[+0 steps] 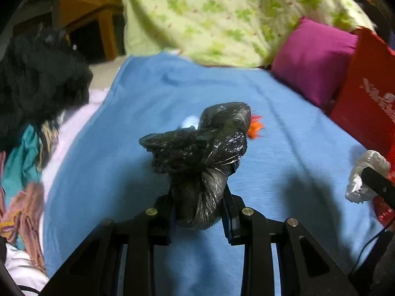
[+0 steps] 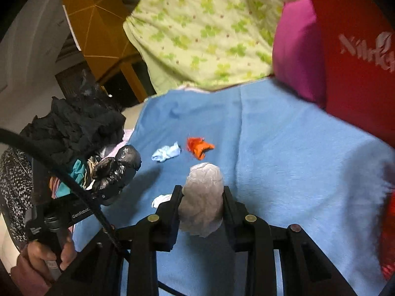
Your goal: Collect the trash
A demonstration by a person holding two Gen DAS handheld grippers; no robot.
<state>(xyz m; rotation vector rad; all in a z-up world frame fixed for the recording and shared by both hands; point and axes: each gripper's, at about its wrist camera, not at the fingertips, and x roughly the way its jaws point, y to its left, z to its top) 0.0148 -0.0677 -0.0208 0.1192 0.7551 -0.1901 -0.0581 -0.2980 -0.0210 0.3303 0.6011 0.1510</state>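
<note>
Left gripper [image 1: 200, 212] clamps crumpled black plastic bag [image 1: 197, 148], right gripper [image 2: 201, 204] clamps white wad [image 2: 202, 197], both above blue sheet [image 2: 284, 148] centre; 2 light, soft, squashable scraps, best pinched mid-bulk.

left wrist: close, facing blue sheet [image 1: 148, 98] | right wrist: close, same sheet, green pillow [image 2: 209, 29]

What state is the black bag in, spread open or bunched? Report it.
Bunched. The black plastic bag is crumpled and twisted into a wad, clamped in the left gripper, whose jaws press both its sides.
</note>
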